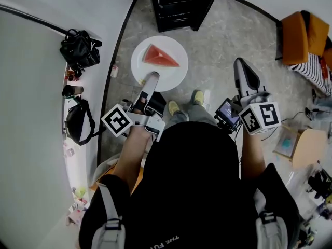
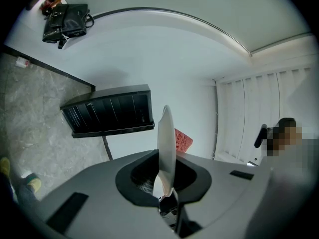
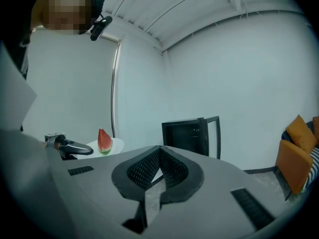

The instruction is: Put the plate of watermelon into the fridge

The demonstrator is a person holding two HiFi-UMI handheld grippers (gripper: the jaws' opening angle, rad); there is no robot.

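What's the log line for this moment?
left gripper: shut on plate rim | watermelon: on plate | right gripper: shut, empty | fridge: door open, plate not yet in

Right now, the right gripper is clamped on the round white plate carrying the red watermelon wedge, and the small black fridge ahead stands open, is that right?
Not quite: the left gripper clamps the round white plate with the red watermelon wedge, as the left gripper view shows; the right gripper is shut on nothing. The small black fridge does stand open.

Blk tee (image 1: 192,191), grey straps (image 1: 106,219), yellow shoes (image 1: 174,108)
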